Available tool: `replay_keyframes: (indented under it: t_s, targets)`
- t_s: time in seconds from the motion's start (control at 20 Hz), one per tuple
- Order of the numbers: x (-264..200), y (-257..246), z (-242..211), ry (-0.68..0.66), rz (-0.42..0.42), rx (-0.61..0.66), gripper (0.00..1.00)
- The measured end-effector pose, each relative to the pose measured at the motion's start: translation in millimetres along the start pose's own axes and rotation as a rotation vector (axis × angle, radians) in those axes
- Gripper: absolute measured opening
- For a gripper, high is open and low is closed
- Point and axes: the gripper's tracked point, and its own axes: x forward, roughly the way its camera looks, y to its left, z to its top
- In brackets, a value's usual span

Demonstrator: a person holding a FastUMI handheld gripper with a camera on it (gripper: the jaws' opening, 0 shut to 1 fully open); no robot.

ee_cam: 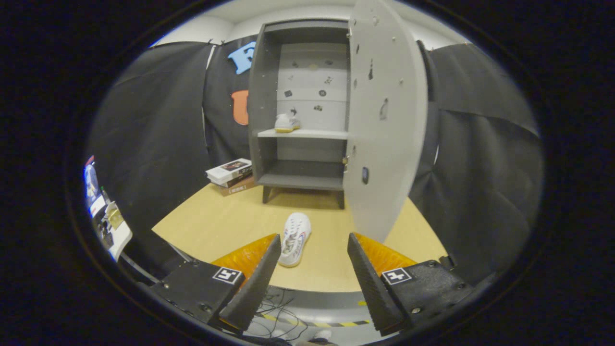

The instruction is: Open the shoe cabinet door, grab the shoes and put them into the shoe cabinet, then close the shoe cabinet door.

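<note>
A white shoe (295, 239) with a printed pattern lies on the wooden table (216, 226), just ahead of the gripper (314, 245), whose fingers stand wide apart, holding nothing. Beyond it stands the grey shoe cabinet (269, 96), its door (387, 120) swung open, another white shoe (287, 123) on the middle shelf. Stacked books (230, 176) sit left of the cabinet; their covers are too small to read.

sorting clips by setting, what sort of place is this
Probably a staged recording booth, not a home: black cloth walls hang around a wooden tabletop carrying a small grey shoe cabinet, door open. The open tongs point at a white shoe on it.
</note>
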Motion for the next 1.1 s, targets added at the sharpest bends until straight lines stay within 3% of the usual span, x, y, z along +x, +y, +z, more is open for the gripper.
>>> replay_keyframes:
  t_s: [0.3,0.6,0.95,1.1]
  targets:
    - [98.4,51.8,-41.7,0.108,0.079,-0.024,0.91]
    - [174.3,57.8,-74.2,0.23,0.091,0.03,0.91]
    - [231.7,62.7,-97.0,0.355,0.112,0.104,0.86]
    - [245.8,68.5,-105.0,0.373,0.116,0.079,0.83]
